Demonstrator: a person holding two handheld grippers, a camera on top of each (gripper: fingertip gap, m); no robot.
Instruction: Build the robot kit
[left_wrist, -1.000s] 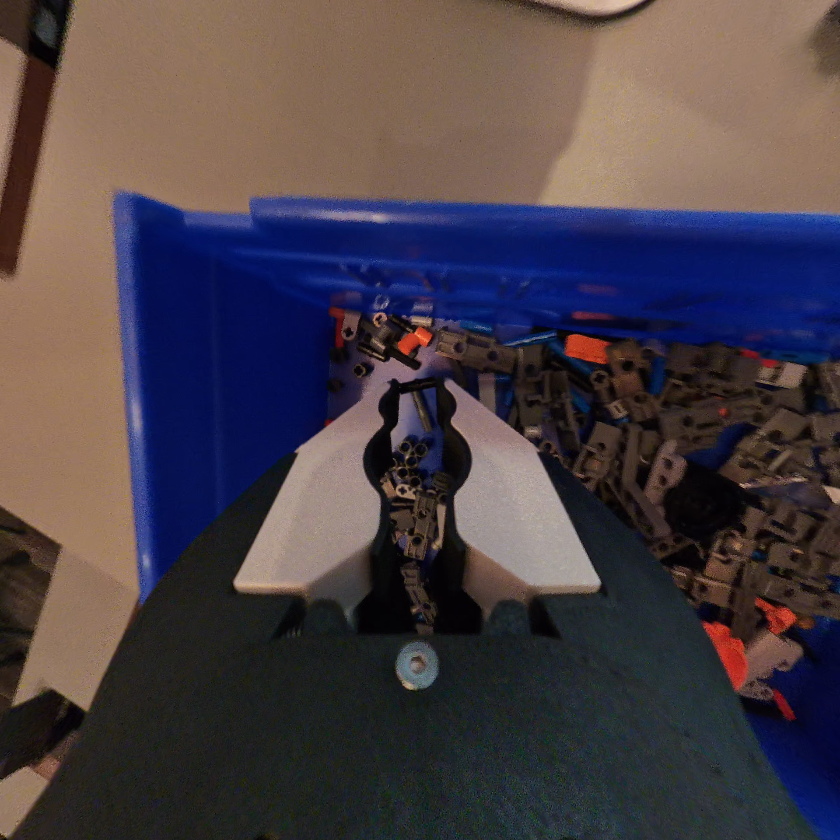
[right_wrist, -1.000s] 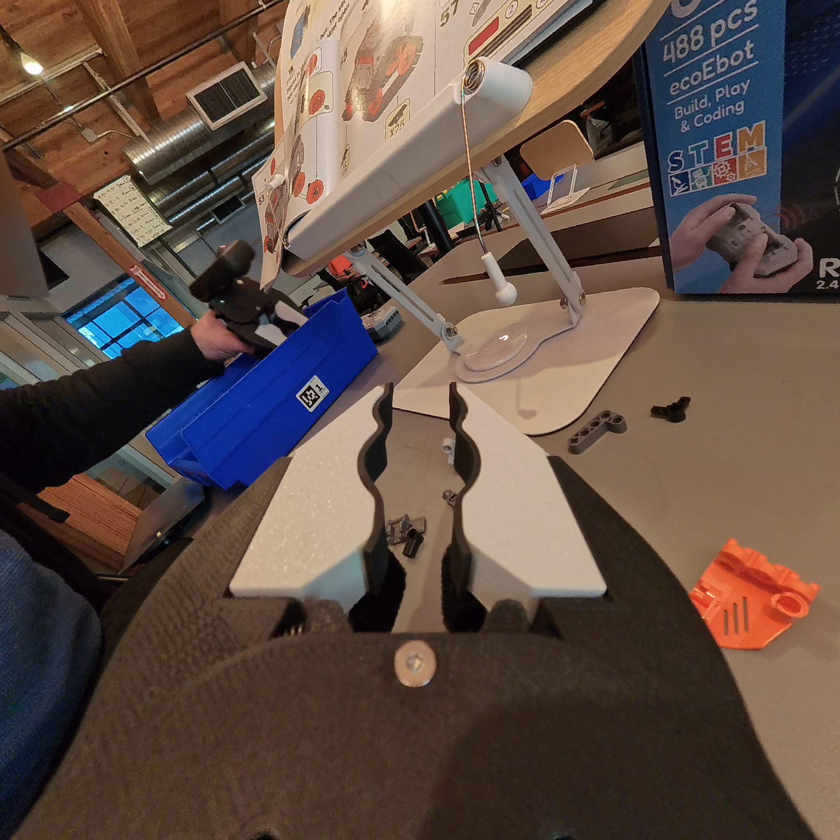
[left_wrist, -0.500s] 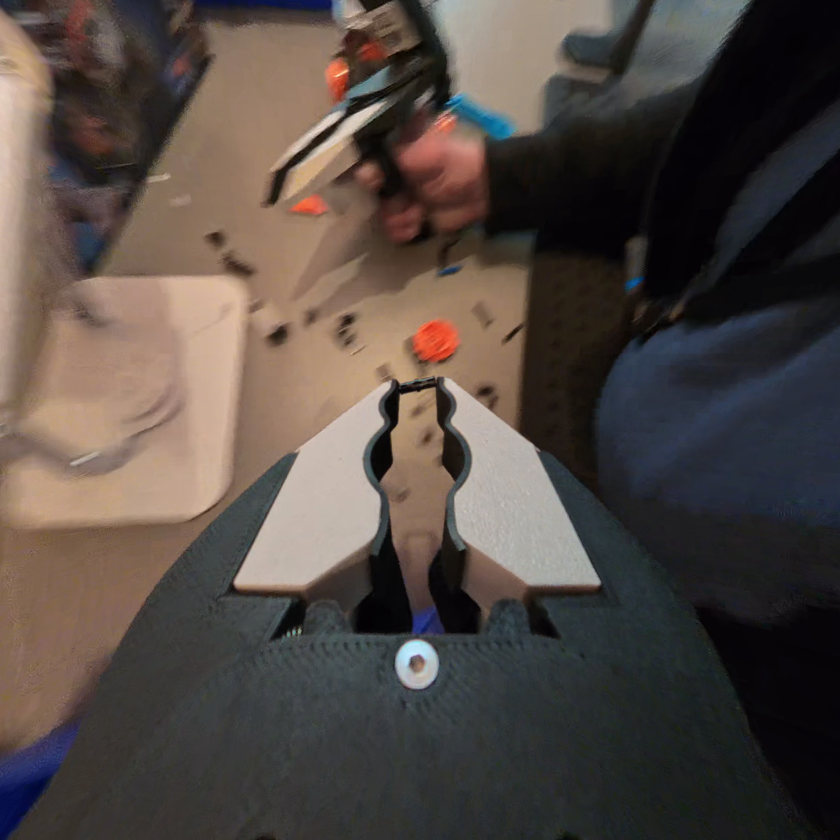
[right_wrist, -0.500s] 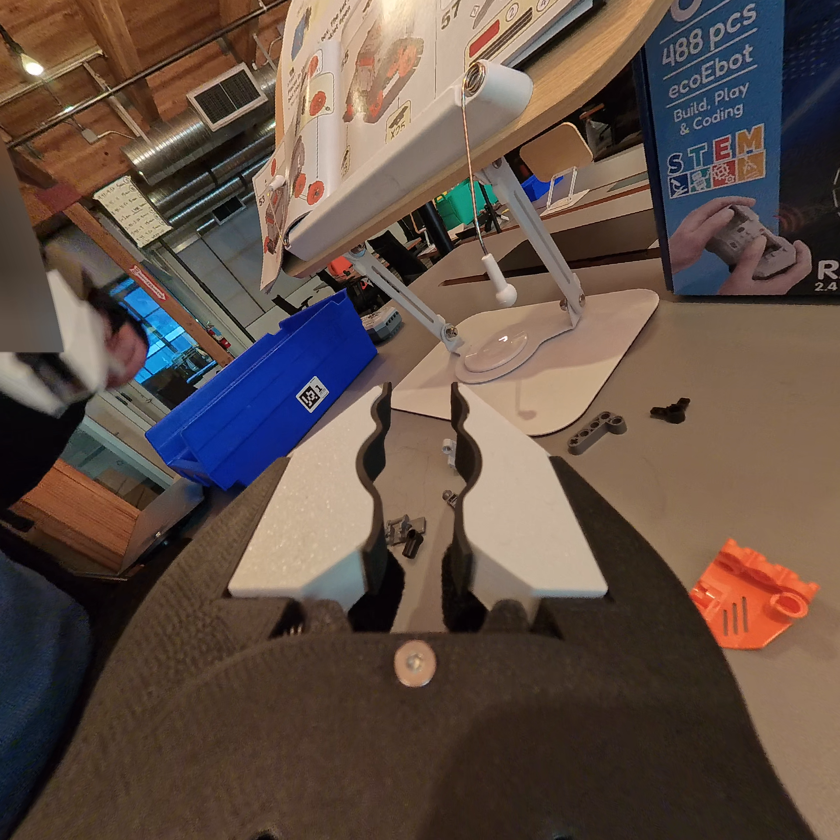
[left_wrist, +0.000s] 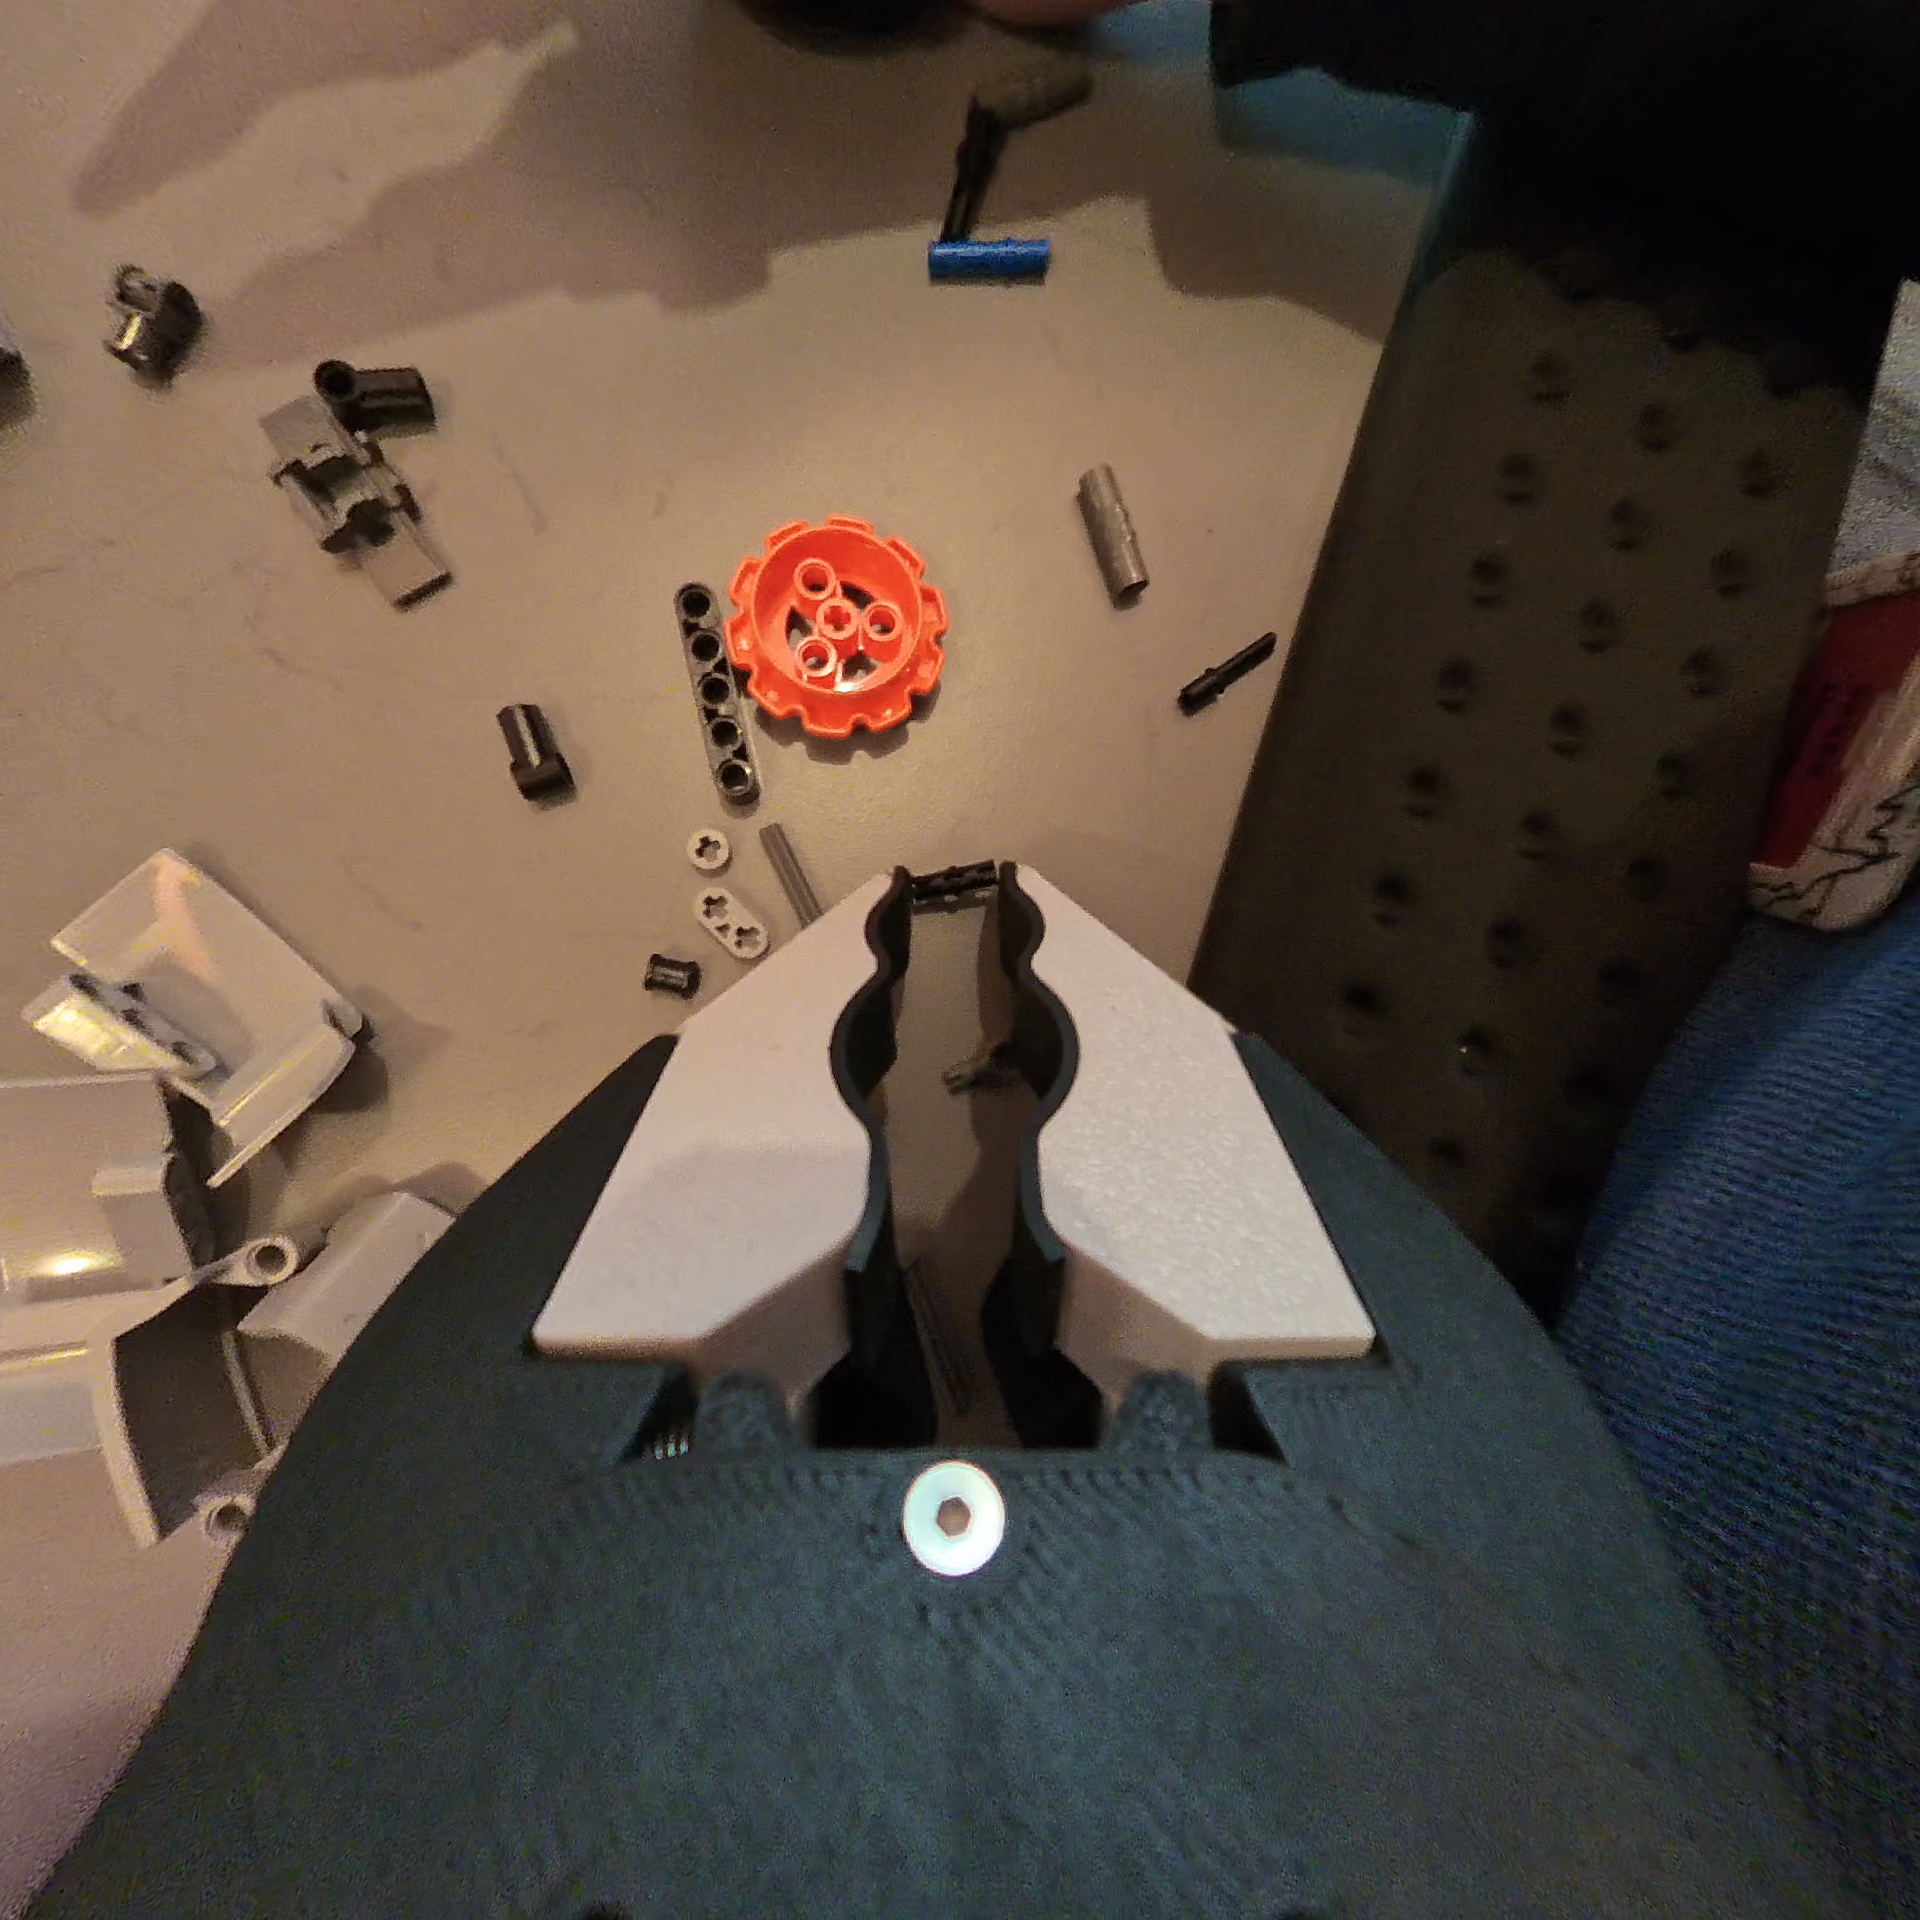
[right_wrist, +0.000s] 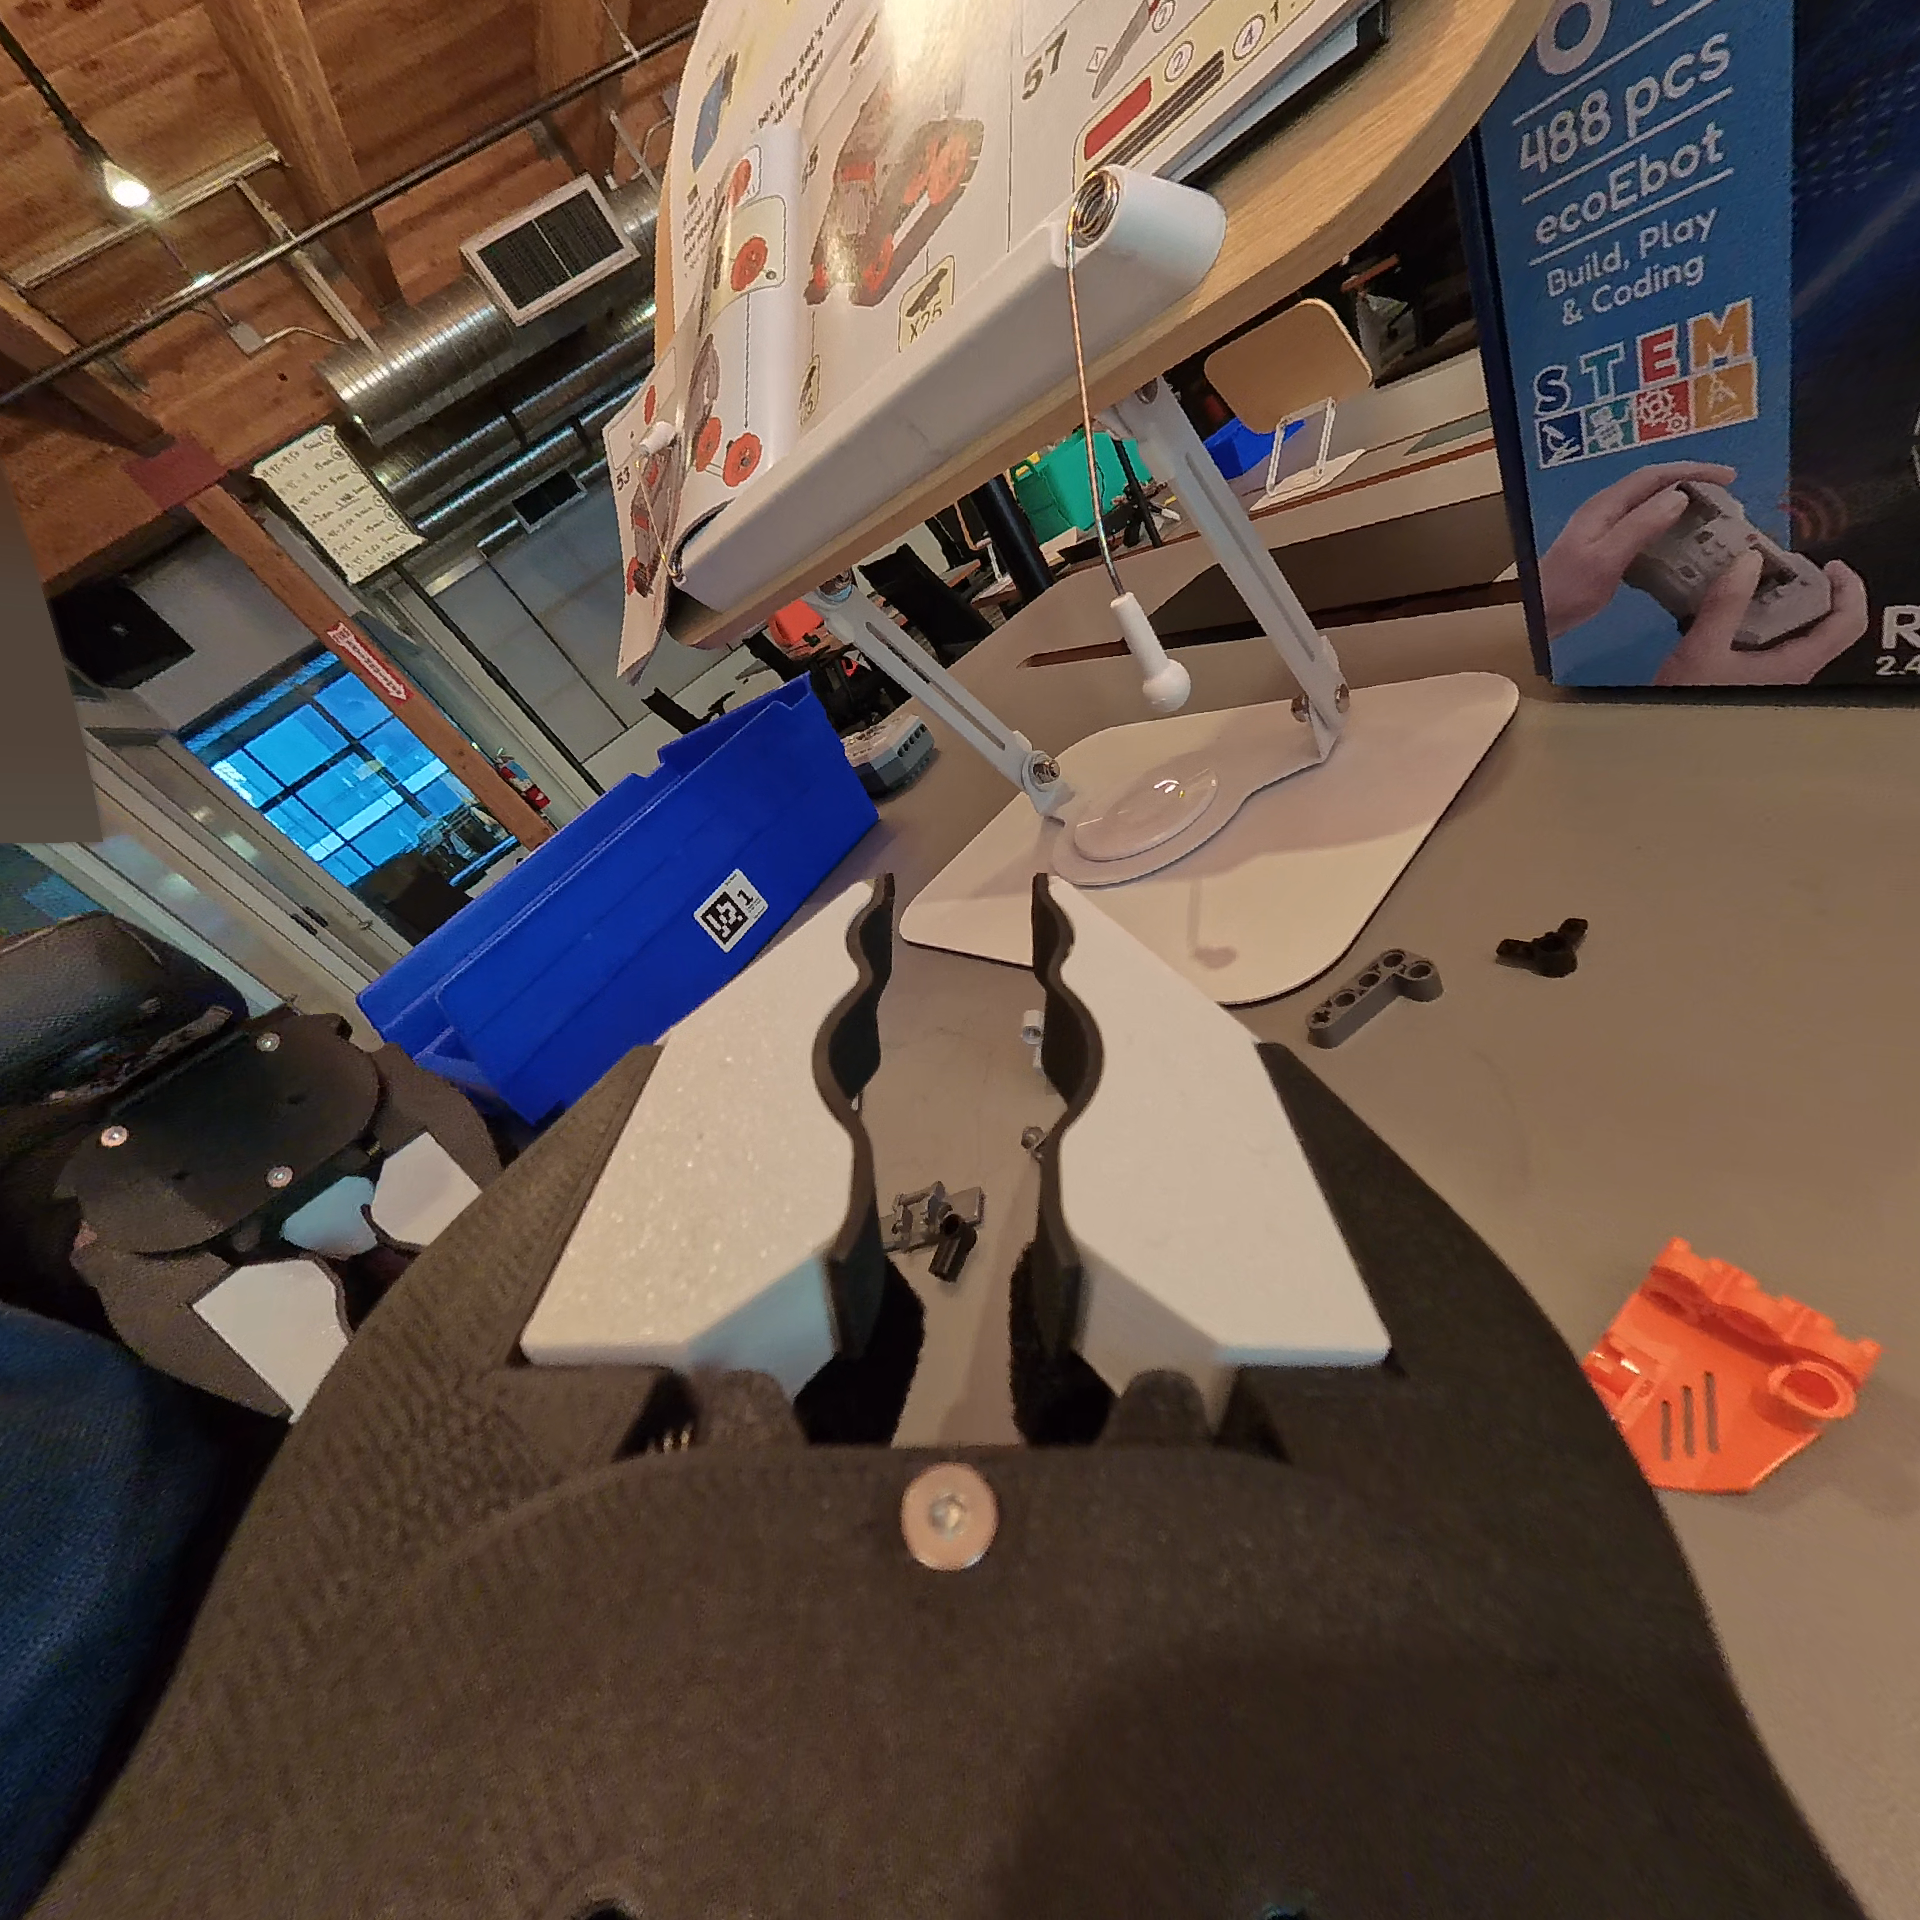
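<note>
Black pin (left_wrist: 954, 881) pinched by left gripper (left_wrist: 954, 883) fingers (left_wrist: 1143, 1091).

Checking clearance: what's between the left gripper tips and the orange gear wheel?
Left wrist view: the left gripper is shut on a small black pin. Bare table runs up to the orange gear wheel; a grey axle lies just left of that line.

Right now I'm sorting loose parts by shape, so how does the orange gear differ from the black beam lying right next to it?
The orange gear is round with teeth around its rim; the black beam is a long straight strip. The gear has a cluster of short tubes at its centre, while the beam has a single row of holes along its length. The gear is clearly wider. Both lie flat on the table, close together, ahead of the left gripper.
</note>
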